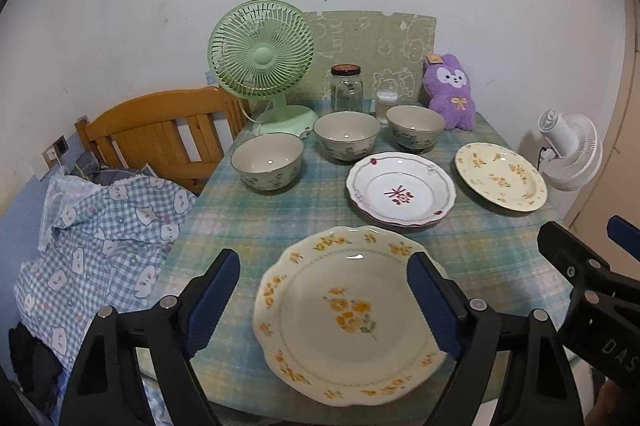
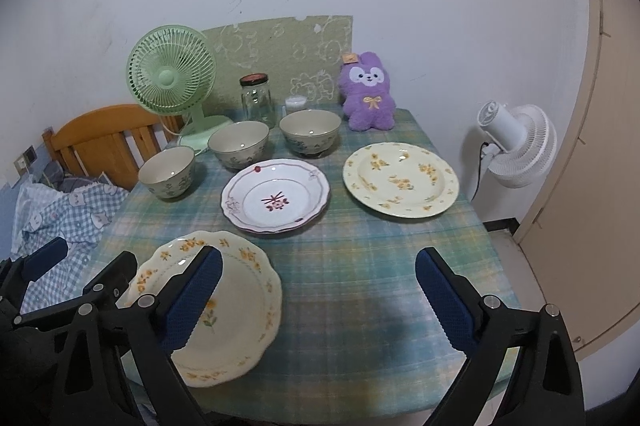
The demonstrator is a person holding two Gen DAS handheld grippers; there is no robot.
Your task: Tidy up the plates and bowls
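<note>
A large cream plate with yellow flowers (image 1: 344, 314) (image 2: 240, 306) lies at the near edge of the checked tablecloth (image 1: 260, 218). My left gripper (image 1: 324, 260) hangs open above it, its right finger crossing the plate's right rim. Open too, my right gripper (image 2: 319, 255) hovers over bare cloth, its left finger in front of that plate. Behind lie a white plate with a red motif (image 1: 400, 190) (image 2: 276, 196) and a smaller yellow-flowered plate (image 1: 500, 176) (image 2: 400, 180). Three floral bowls (image 1: 267, 164) (image 1: 346, 136) (image 1: 415, 128) stand upright in a row further back.
At the back stand a green fan (image 1: 260, 58), a glass jar (image 1: 346, 88), a small white container (image 1: 386, 104) and a purple plush toy (image 1: 450, 90). A wooden chair (image 1: 160, 134) with checked fabric (image 1: 100, 226) is on the left, a white fan (image 1: 572, 154) on the right.
</note>
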